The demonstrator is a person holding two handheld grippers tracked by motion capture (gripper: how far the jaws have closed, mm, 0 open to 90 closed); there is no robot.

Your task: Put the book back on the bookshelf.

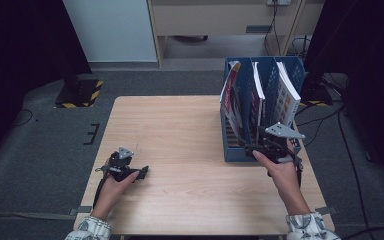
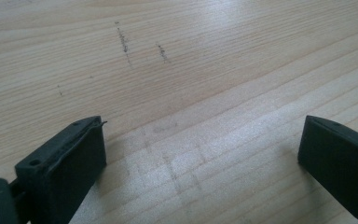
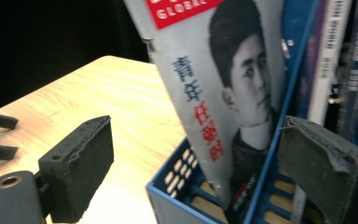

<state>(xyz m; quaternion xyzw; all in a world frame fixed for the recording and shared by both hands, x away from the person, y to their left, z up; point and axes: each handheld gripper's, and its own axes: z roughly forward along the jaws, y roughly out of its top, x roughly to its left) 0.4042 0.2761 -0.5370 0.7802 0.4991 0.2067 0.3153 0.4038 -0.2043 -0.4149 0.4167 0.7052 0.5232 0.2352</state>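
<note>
Wooden table (image 1: 180,150) is carrying everything, with grey carpet showing around it. Blue file rack (image 1: 240,150) is sitting at the table's far right part, its slotted compartments holding several upright magazines and books. Leftmost compartment is holding a magazine (image 1: 231,97) that is leaning to the left, top edge tipping out over the rack's side; in the right gripper view its cover (image 3: 223,102) is showing a red label, a printed portrait and blue and red characters, with its bottom edge sitting down in the rack (image 3: 177,196). More spines (image 3: 328,60) are standing in the next compartments to the right of it. Right gripper (image 1: 260,148) is hovering at the near front of the rack, held in the right hand (image 1: 282,172); jaws are standing wide apart, one out over the table side and one by a blue divider, with the leaning magazine's lower corner lying in the gap between them, not touching either pad as far as I can tell. Left gripper (image 1: 142,172) is sitting low over the near left part of the table, well apart from the rack; in the left gripper view its jaws are spread wide over bare wood (image 2: 191,70), with nothing between them.
</note>
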